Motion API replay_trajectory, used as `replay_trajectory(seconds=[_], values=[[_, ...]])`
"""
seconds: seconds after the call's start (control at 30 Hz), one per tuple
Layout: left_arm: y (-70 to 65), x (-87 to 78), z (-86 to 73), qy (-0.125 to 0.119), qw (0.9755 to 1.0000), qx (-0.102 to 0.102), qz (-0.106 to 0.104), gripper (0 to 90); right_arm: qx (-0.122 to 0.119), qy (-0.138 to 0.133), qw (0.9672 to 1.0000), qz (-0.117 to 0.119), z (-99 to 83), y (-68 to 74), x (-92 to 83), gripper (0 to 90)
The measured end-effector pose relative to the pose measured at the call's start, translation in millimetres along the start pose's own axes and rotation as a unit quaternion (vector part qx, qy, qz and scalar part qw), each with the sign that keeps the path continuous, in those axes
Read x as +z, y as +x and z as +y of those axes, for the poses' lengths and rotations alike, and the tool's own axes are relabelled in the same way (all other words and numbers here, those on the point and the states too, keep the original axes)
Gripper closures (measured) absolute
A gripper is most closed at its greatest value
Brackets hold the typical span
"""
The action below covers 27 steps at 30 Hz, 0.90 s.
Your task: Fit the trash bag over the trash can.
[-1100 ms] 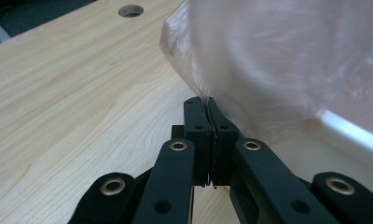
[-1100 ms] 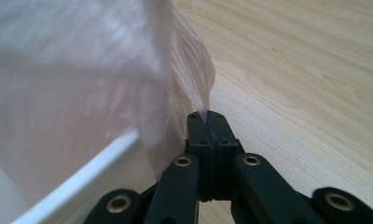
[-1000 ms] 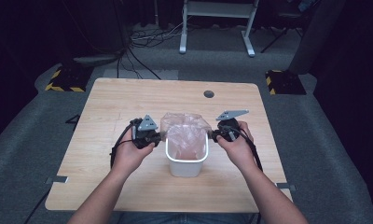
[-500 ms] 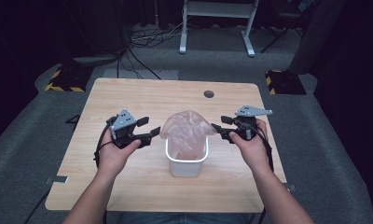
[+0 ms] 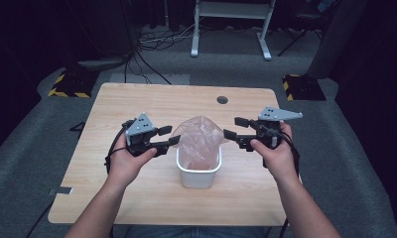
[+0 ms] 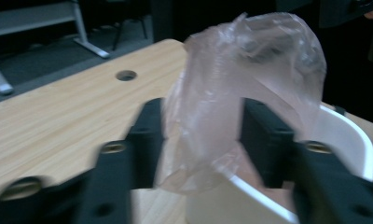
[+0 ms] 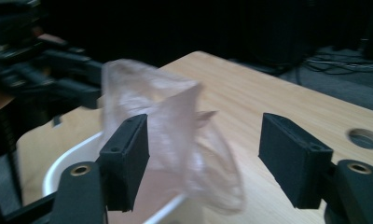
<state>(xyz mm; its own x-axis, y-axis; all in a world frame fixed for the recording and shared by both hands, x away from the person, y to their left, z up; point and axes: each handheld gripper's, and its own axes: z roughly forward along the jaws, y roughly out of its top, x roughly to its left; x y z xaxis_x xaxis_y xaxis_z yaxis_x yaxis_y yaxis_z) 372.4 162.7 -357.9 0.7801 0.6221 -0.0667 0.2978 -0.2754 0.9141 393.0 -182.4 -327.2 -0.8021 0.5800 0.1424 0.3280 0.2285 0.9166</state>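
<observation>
A white bin (image 5: pixel 199 176) stands mid-table, and a thin clear plastic bag (image 5: pixel 199 141) puffs up out of it. My left gripper (image 5: pixel 169 136) hovers at the bag's left side. Its jaws have just been closing. In the left gripper view the bag (image 6: pixel 250 60) bulges into the gap of the left gripper (image 6: pixel 201 126), with neither pad pressing it, above the bin's rim (image 6: pixel 357 140). My right gripper (image 5: pixel 232 128) hangs just right of the bag, its jaws just opening. Here the bag (image 7: pixel 142 88) brushes past the right gripper (image 7: pixel 203 144). The bin's rim (image 7: pixel 68 158) lies below.
The wooden table (image 5: pixel 137 104) has a round cable hole (image 5: pixel 222 99) behind the bin. Bare tabletop lies on both sides of the bin. On the floor beyond are black-and-yellow striped blocks (image 5: pixel 65 84), cables and a white desk frame (image 5: pixel 231 10).
A second ago both grippers were shut at the bag's rim over the bin. They have let go, opened and drawn outward and up. The bag now stands taller.
</observation>
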Motion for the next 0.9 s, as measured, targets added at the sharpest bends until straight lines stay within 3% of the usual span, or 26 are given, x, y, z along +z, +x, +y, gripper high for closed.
replay_trajectory(seconds=[0.03, 0.07, 0.1, 0.17, 0.23, 0.4, 0.47, 0.6, 0.67, 0.77, 0.83, 0.9], values=[[-1.1, 0.5, 0.3, 0.009, 0.9999, 0.012, 0.0, 73.9, -0.003, 0.01, 0.9999, 0.011, -0.3, 2.8, 3.7, 35.7], [-3.0, 0.8, 0.1, 0.011, 0.9998, 0.017, -0.003, 80.1, -0.008, 0.022, 0.9995, 0.02, -1.2, 4.7, 7.3, 41.8], [-4.3, -0.2, -0.4, 0.011, 0.9996, 0.024, -0.007, 84.7, -0.018, 0.04, 0.9987, 0.025, -2.5, 6.3, 10.0, 53.8], [-7.7, -3.8, -2.6, 0.012, 0.9993, 0.033, -0.01, 88.8, -0.037, 0.067, 0.9963, 0.038, -5.9, 8.9, 12.0, 77.2], [-11.2, -10.6, -6.1, 0.01, 0.9989, 0.046, -0.009, 89.7, -0.04, 0.069, 0.9955, 0.052, -8.5, 10.3, 10.1, 86.8], [-21.5, -28.9, -18.1, 0.002, 0.9963, 0.084, -0.019, 89.9, -0.065, 0.065, 0.9934, 0.068, -17.2, 19.6, 0.3, 90.0], [-24.7, -33.8, -24.4, -0.005, 0.9954, 0.09, -0.033, 89.9, -0.073, 0.061, 0.9927, 0.075, -22.1, 23.5, -5.6, 90.0], [-30.2, -39.8, -35.8, -0.007, 0.9935, 0.106, -0.039, 89.9, -0.078, 0.06, 0.9924, 0.075, -31.6, 28.7, -13.6, 89.9], [-33.3, -42.0, -41.4, -0.009, 0.9919, 0.117, -0.05, 90.0, -0.082, 0.057, 0.9918, 0.08, -37.2, 30.9, -17.1, 89.9], [-39.5, -43.8, -50.0, 0.002, 0.9867, 0.153, -0.055, 90.0, -0.098, 0.059, 0.9891, 0.093, -46.2, 35.8, -20.0, 89.3], [-42.3, -43.0, -54.2, 0.002, 0.9856, 0.158, -0.061, 89.9, -0.108, 0.063, 0.9872, 0.099, -51.5, 38.7, -20.3, 88.2], [-43.8, -41.3, -57.9, 0.001, 0.9857, 0.16, -0.054, 88.1, -0.112, 0.065, 0.9868, 0.097, -55.0, 40.1, -19.8, 83.5]])
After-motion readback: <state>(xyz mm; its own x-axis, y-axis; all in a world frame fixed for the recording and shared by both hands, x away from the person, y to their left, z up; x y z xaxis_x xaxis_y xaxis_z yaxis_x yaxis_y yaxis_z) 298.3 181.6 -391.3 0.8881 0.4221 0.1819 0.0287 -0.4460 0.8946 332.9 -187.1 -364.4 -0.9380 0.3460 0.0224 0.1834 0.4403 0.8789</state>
